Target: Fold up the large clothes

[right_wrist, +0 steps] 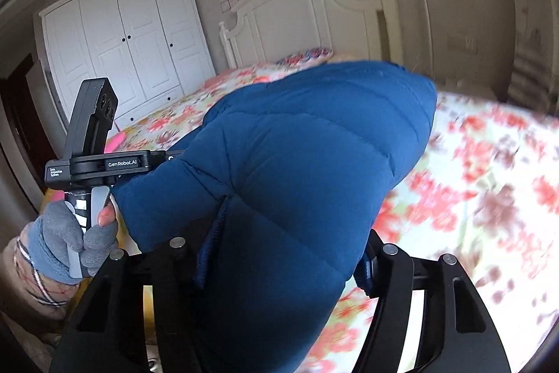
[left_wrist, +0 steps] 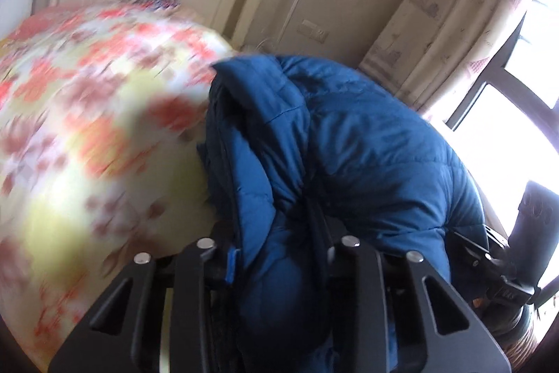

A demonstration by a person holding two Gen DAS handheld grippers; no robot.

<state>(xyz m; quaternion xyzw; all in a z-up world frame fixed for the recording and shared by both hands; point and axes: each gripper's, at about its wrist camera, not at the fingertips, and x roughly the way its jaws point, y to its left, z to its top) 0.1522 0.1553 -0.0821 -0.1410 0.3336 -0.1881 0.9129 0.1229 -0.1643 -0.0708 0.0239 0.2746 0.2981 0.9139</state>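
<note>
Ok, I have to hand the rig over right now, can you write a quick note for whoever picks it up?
Left gripper: shut on a bunched fold of the blue puffer jacket.
Right gripper: shut on another thick part of the same jacket, near a ribbed cuff.
Jacket: held up between both grippers above the floral bedspread, bunched, not laid flat.
Done: jacket gripped at two places and raised.
Left: spread it flat on the bed, fold it, release. Views are motion-blurred, so check which edges are held first.

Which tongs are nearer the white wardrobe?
Left. The left tongs, held by a gloved hand, sit on the wardrobe side of the blue jacket; the right tongs grip it farther away.
</note>
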